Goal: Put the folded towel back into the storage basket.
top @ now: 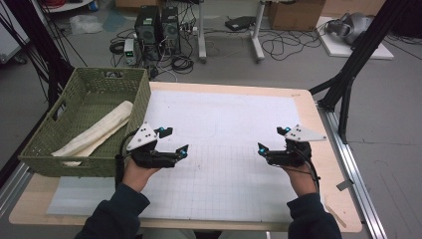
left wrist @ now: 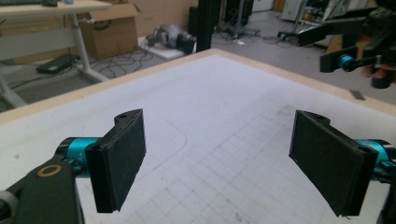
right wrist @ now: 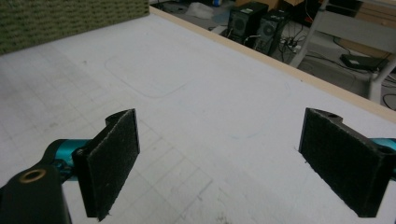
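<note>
In the high view, the left gripper (top: 175,141) and right gripper (top: 272,140) are held over a white mat (top: 224,129) on the table (top: 328,164), well apart, tips pointing toward each other. Both grippers stand wide open with nothing between the jaws; each gripper view confirms this, showing bare mat between the two black pads. The high view also shows a green basket (top: 99,167) at the table's left edge, just beside the left gripper, with a rolled cream cloth (top: 99,132) lying inside it. The right gripper view shows the basket wall (right wrist: 70,16) at the far side of the mat. The left gripper view shows the right gripper (left wrist: 334,63) far across the mat. Beyond the table, computer towers (top: 159,27), cables and cardboard boxes stand on the floor. Nothing obstructs the mat between the grippers.
</note>
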`<action>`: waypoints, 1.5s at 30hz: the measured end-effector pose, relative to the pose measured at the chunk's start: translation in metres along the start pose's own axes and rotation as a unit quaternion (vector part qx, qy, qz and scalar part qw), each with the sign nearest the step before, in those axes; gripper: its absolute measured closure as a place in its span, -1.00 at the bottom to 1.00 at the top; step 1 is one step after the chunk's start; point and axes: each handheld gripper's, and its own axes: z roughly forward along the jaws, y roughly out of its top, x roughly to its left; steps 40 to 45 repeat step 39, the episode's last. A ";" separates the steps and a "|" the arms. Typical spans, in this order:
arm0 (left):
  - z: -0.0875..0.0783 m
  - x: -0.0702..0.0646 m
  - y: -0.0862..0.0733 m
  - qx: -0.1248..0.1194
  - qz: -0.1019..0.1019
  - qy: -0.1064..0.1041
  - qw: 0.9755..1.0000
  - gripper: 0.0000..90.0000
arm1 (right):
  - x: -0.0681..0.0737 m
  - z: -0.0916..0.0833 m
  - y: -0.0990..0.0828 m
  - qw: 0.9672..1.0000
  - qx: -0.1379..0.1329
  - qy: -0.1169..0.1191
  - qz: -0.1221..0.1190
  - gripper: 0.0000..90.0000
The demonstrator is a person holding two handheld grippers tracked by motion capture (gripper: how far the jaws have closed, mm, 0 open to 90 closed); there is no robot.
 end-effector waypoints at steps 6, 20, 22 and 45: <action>0.004 0.000 -0.013 0.019 0.002 0.014 1.000 -0.58 | 0.002 0.000 -0.016 1.000 0.004 -0.001 0.007 -0.74; 0.008 -0.002 -0.029 0.031 0.002 0.012 0.999 -0.57 | 0.006 0.002 -0.026 1.000 0.010 -0.003 0.008 -0.74; 0.008 -0.001 -0.029 0.033 -0.001 0.011 0.999 -0.57 | 0.007 0.002 -0.026 1.000 0.011 -0.002 0.010 -0.74; 0.008 0.000 -0.033 0.035 -0.001 0.014 0.999 -0.57 | 0.006 0.001 -0.028 1.000 0.012 -0.007 0.009 -0.74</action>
